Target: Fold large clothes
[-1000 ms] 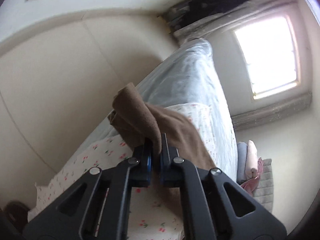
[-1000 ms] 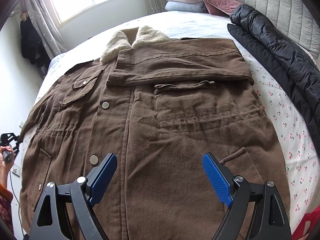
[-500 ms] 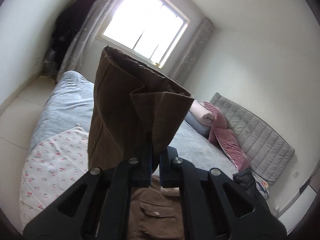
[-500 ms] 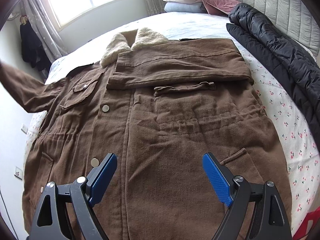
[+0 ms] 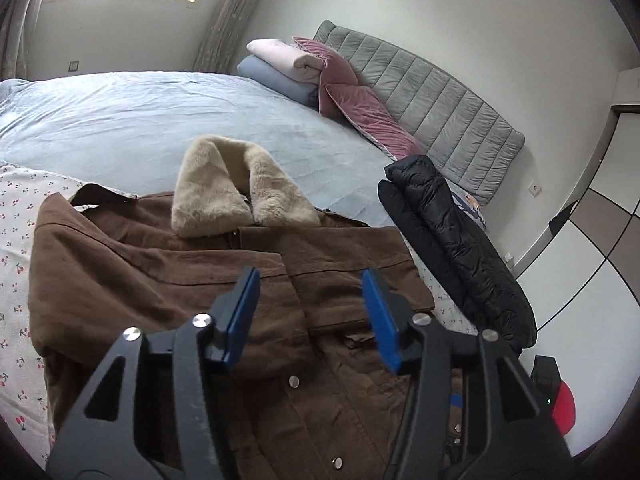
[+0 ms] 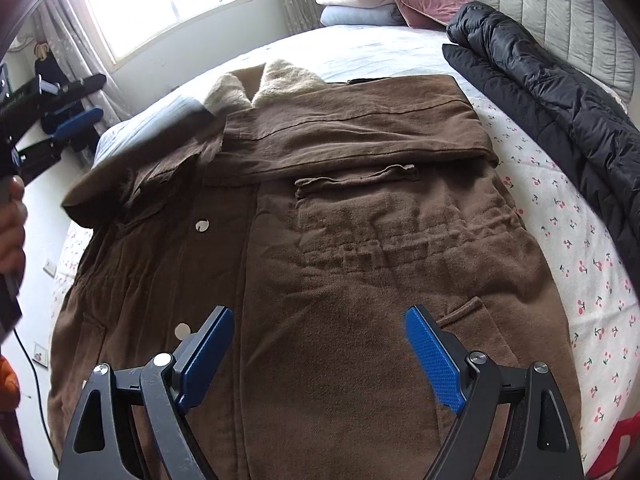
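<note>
A brown coat [image 6: 340,248] with a cream fur collar [image 6: 244,84] lies front-up on the bed; it also shows in the left wrist view [image 5: 168,280] with its collar [image 5: 236,192]. Both sleeves are folded across the chest, the left one [image 5: 120,272] lying loose and rumpled. My left gripper [image 5: 312,312] is open and empty above the chest; it also shows at the left edge of the right wrist view [image 6: 60,120]. My right gripper [image 6: 320,344] is open and empty over the coat's lower part.
A black puffer jacket [image 6: 560,92] lies along the coat's right side; it also shows in the left wrist view [image 5: 460,248]. Folded blankets [image 5: 280,64] and pink pillows [image 5: 360,108] lean on the grey headboard [image 5: 440,100]. The cherry-print sheet [image 6: 560,220] covers the bed.
My left gripper carried the coat's left sleeve up and across onto the chest, then opened and let it go. My right gripper has stayed open in the same place.
</note>
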